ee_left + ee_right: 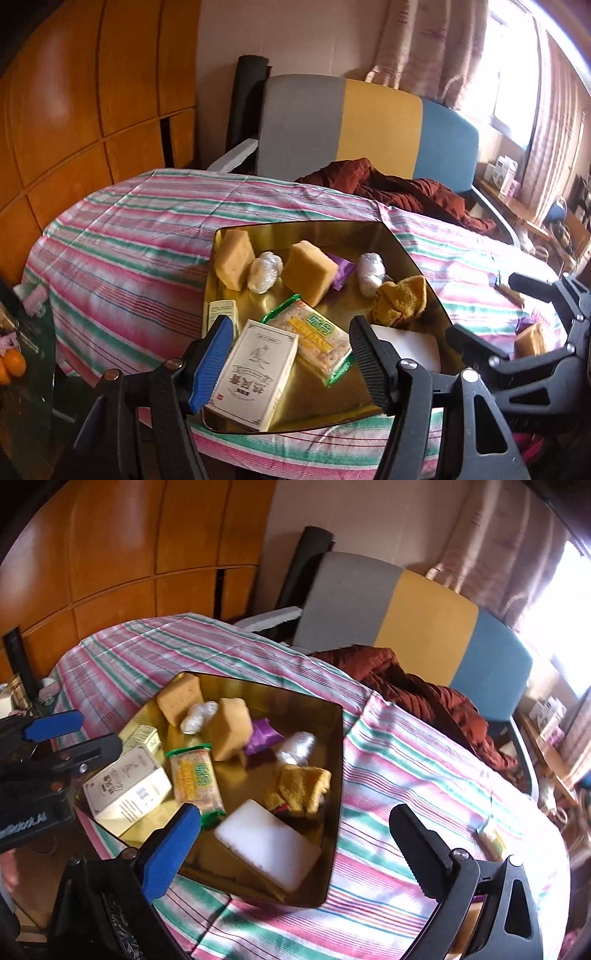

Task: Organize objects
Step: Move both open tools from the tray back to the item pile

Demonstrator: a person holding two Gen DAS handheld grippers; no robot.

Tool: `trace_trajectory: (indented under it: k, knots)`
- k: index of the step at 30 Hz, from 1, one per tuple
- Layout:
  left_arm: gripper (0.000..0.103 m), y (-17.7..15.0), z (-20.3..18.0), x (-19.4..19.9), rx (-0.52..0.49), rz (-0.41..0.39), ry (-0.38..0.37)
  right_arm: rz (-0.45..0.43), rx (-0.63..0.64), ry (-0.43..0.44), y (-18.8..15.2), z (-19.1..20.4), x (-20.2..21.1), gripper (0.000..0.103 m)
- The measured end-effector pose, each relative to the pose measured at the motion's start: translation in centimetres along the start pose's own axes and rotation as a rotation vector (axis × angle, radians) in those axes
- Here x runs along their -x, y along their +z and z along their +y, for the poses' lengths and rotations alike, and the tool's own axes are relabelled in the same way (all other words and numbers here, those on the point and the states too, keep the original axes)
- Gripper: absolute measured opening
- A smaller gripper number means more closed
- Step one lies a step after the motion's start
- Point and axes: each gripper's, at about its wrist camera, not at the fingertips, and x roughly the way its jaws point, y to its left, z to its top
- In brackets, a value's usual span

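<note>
A gold tray [369, 236] sits on a table covered with a pink, green and white striped cloth [129, 236], and it is crowded. At its far side stand two yellow sponges [308, 271], one of them reflected in the tray wall, with a white plastic-wrapped bundle [264, 271] and a purple packet [343, 271] beside them. Further right lie a second wrapped bundle [371, 273] and a yellow knitted cloth [400, 301]. Near the front, a cracker pack [317, 339] lies with its long axis running from far left to near right, touching a cream box [251, 373] that lies flat, its length pointing near to far. A white foam block [267, 843] rests at the tray's near right corner.

Behind the table are a chair [369, 122] in grey, yellow and blue with a rust-red jacket [406, 188] on it, wooden cabinets on the left, and a curtained window on the right.

The left gripper [291, 354] hangs over the box with its jaws partly apart, gripping nothing. The right gripper [295, 849] stands spread wide above the foam block, empty.
</note>
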Motion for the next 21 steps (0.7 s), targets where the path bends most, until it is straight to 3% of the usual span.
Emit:
trace_trajectory:
  k: [12, 21]
  knots:
    - [0.066, -0.4, -4.2, -0.3, -0.142, 0.012, -0.016, 0.023, -0.084, -0.059, -1.7, -4.5, -0.1, 0.103]
    - [0.066, -0.6, -7.2, -0.7, -0.226, 0.03, -0.051, 0.06, -0.168, -0.14, -3.6, -10.2, 0.2, 0.103]
